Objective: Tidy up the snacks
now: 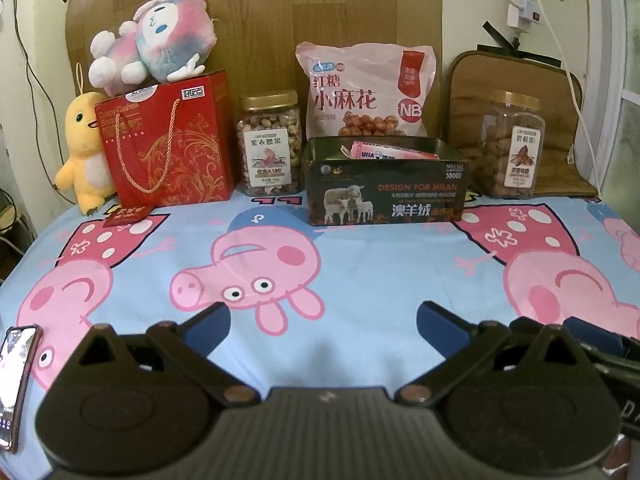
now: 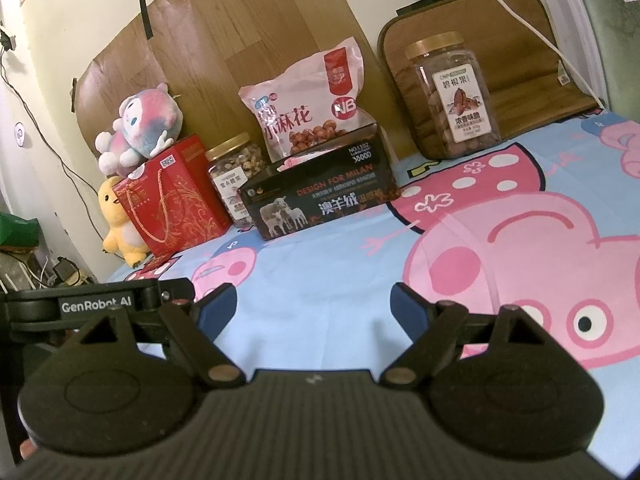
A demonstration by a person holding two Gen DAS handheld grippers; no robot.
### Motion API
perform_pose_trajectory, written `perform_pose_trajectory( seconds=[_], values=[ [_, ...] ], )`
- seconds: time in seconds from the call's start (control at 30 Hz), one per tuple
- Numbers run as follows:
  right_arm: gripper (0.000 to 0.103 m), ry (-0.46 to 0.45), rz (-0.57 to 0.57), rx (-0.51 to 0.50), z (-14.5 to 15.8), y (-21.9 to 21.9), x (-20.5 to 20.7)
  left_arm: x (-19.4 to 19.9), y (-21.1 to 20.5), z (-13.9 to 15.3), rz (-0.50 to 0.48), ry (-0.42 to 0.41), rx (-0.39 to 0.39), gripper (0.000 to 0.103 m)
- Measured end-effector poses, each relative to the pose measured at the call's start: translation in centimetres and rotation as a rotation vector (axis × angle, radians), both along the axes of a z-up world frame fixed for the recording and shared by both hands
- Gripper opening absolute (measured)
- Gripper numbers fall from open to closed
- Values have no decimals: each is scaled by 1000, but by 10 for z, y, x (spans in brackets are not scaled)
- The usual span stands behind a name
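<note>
A dark open tin (image 1: 384,196) holding small pink snack packets (image 1: 384,151) stands at the back of the bed, between two nut jars (image 1: 271,145) (image 1: 514,145), with a pink snack bag (image 1: 366,88) behind. Both claws, left gripper (image 1: 324,322) and right gripper (image 2: 312,304), hover spread and empty above the cartoon-pig sheet (image 1: 360,264); this fits either before sorting or after it. Plush toys (image 1: 152,44) and a red gift box (image 1: 168,140) line the wooden headboard (image 1: 260,20).

cream wall (image 1: 460,8), wooden board (image 1: 260,20), cartoon-pig sheet (image 1: 360,272)
</note>
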State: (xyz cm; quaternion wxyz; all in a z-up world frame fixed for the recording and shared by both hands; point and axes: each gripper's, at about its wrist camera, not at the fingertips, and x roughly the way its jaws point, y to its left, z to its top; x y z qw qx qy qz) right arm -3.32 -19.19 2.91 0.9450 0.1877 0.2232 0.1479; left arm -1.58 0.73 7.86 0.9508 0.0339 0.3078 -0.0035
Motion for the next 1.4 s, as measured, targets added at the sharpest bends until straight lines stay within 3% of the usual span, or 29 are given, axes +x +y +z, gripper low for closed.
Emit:
perform_pose_trajectory(
  seconds=[1.4],
  values=[
    [86, -14, -6, -9, 2, 2, -4, 6, -4, -7, 73, 1, 104, 103]
  ],
)
